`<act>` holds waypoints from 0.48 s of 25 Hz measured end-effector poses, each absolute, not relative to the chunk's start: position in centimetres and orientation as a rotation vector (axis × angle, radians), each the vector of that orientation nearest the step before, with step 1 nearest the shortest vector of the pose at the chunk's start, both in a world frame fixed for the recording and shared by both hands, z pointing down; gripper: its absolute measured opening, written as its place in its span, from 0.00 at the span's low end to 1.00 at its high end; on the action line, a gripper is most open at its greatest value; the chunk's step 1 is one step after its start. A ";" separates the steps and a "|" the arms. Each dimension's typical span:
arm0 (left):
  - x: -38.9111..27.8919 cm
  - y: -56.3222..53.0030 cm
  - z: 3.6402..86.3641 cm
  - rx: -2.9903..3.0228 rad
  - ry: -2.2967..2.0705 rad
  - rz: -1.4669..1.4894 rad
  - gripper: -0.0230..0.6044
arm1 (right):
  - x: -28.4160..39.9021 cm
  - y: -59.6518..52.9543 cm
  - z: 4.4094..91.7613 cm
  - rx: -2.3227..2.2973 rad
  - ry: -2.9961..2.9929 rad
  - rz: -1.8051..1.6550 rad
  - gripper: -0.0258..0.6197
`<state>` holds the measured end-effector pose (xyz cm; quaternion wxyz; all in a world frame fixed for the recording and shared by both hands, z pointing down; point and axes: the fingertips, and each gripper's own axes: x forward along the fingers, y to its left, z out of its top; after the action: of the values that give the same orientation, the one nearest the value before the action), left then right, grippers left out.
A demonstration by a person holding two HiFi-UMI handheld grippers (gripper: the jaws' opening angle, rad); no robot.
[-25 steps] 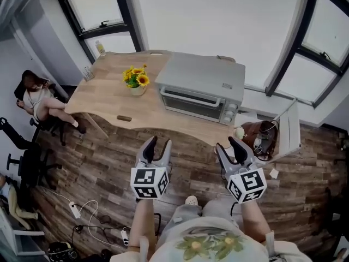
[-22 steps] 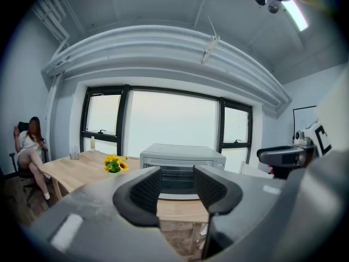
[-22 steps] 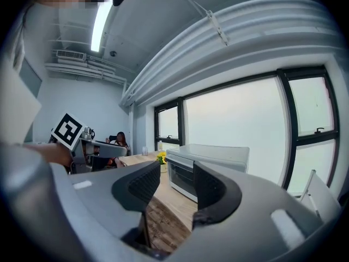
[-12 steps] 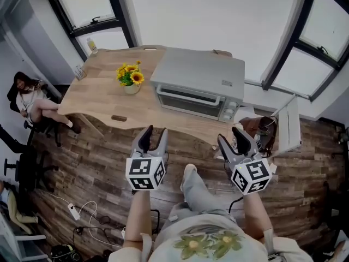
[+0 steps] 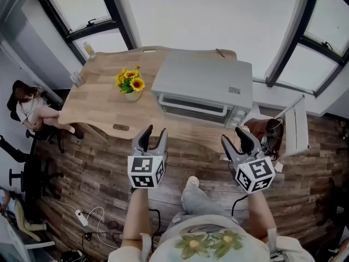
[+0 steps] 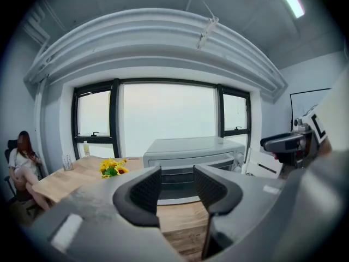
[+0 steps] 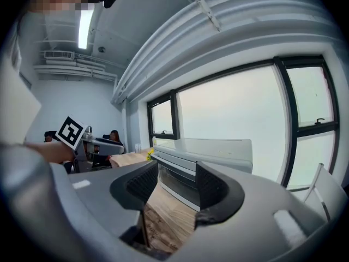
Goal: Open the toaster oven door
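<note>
A grey toaster oven [image 5: 203, 81] stands on the wooden table [image 5: 103, 105], its glass door shut and a bar handle [image 5: 192, 107] across the door's top. My left gripper [image 5: 153, 137] hovers over the floor just short of the table's front edge, open and empty. My right gripper [image 5: 236, 141] hangs off the oven's front right corner, open with nothing between its fingers. In the left gripper view the oven [image 6: 188, 156] shows straight ahead between the open left gripper [image 6: 177, 187] fingers. The right gripper view shows the oven [image 7: 204, 157] beyond the open right gripper [image 7: 177, 187].
A pot of sunflowers [image 5: 131, 83] stands left of the oven, a small dark block [image 5: 121, 127] lies near the table's front edge, and a bottle [image 5: 88, 49] is at the back. A seated person [image 5: 30, 105] is far left. A brown bag [image 5: 267, 132] and white panel [image 5: 295, 129] are right.
I have stepped closer to the table, and both grippers have moved forward towards the oven. The oven door has stayed shut.
</note>
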<state>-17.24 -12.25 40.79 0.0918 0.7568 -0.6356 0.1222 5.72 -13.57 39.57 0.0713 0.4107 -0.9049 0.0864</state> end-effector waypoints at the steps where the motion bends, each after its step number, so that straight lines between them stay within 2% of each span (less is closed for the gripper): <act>1: -17.4 -12.9 41.0 2.260 -1.876 0.386 0.32 | 5.3 -14.0 39.8 1.222 -2.712 0.247 0.36; 8: -16.3 -16.4 43.4 2.488 -1.726 0.797 0.34 | 2.9 -16.3 40.8 1.104 -2.680 0.136 0.36; 12: -15.8 -17.7 45.1 2.554 -1.617 0.928 0.34 | 2.0 -17.7 41.5 1.060 -2.609 0.041 0.36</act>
<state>-15.81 -17.72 45.09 -0.0104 0.8077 -0.5114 0.2933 1.97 -17.67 41.51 0.1617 0.3712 -0.9142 0.0143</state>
